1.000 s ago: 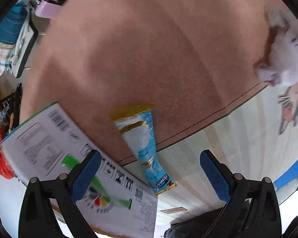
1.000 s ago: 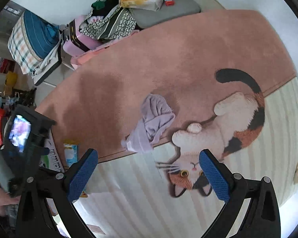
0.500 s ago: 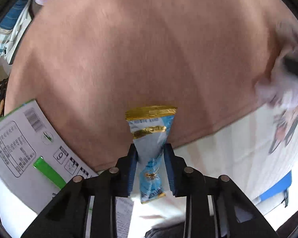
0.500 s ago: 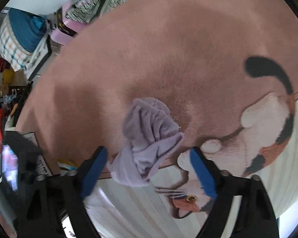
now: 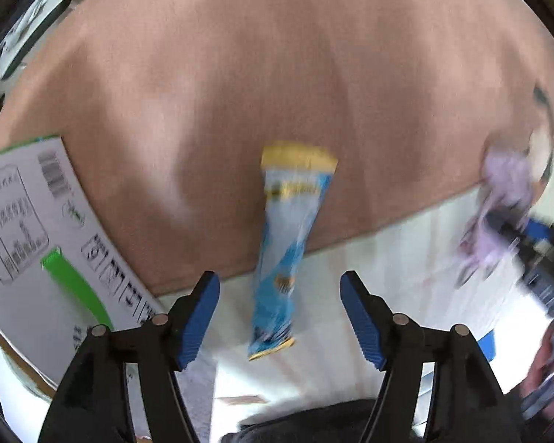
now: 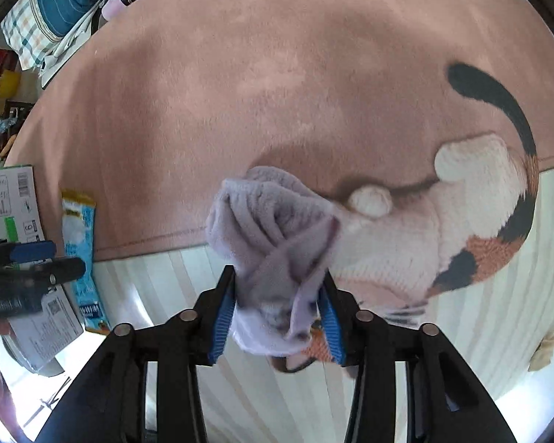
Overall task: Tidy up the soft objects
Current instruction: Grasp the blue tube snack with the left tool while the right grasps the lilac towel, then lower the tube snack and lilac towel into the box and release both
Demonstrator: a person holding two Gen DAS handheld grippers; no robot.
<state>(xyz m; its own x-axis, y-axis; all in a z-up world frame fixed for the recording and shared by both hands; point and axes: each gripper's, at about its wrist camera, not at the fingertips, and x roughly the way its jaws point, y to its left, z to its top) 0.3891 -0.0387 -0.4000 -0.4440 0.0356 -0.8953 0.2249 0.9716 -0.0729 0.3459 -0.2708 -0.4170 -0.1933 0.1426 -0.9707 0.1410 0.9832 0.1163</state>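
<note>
A blue and yellow snack packet (image 5: 288,243) lies on the rug, its lower end between the open jaws of my left gripper (image 5: 280,317); the pads stand apart from it. It also shows at the left of the right wrist view (image 6: 79,254). A crumpled lilac cloth (image 6: 273,254) is clamped between the blue pads of my right gripper (image 6: 277,317), bunched above the fingers. The cloth appears blurred at the right of the left wrist view (image 5: 498,206).
A pink and cream rug (image 6: 277,74) with a calico cat picture (image 6: 461,229) covers the floor. A white cardboard box (image 5: 37,229) with green print lies left of the packet. Bags and clothes (image 6: 51,11) pile up at the far left.
My left gripper, shut on the packet half a second ago, has opened. My right gripper has moved onto the lilac cloth and closed on it.
</note>
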